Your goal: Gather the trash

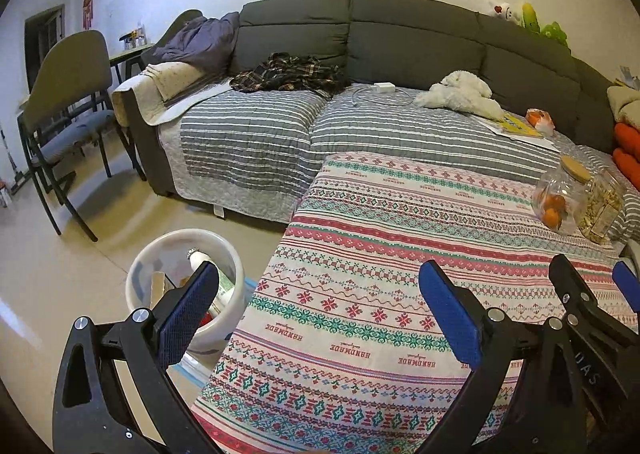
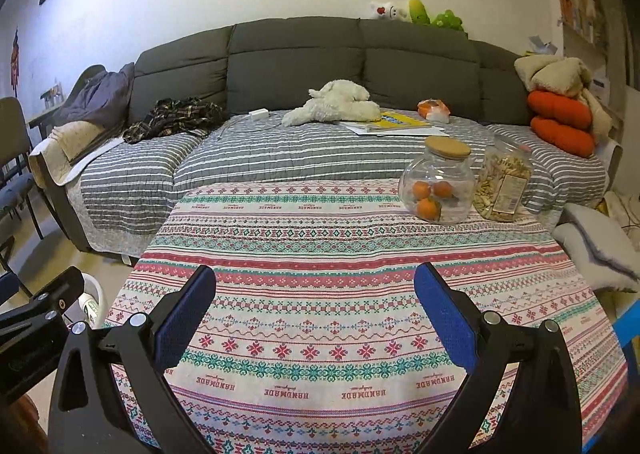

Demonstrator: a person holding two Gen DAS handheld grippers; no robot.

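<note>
A white trash bin stands on the floor just beside the left edge of a table draped in a patterned cloth, holding a tube and scraps of cardboard. The left gripper hangs over that edge, fingers spread wide and empty. Beside it the right gripper hovers above the cloth, equally wide and empty. At the table's far right stand a jar of oranges and a jar of snacks, before a grey sofa.

Right gripper gapes empty over the patterned tablecloth; two jars stand beyond
</note>
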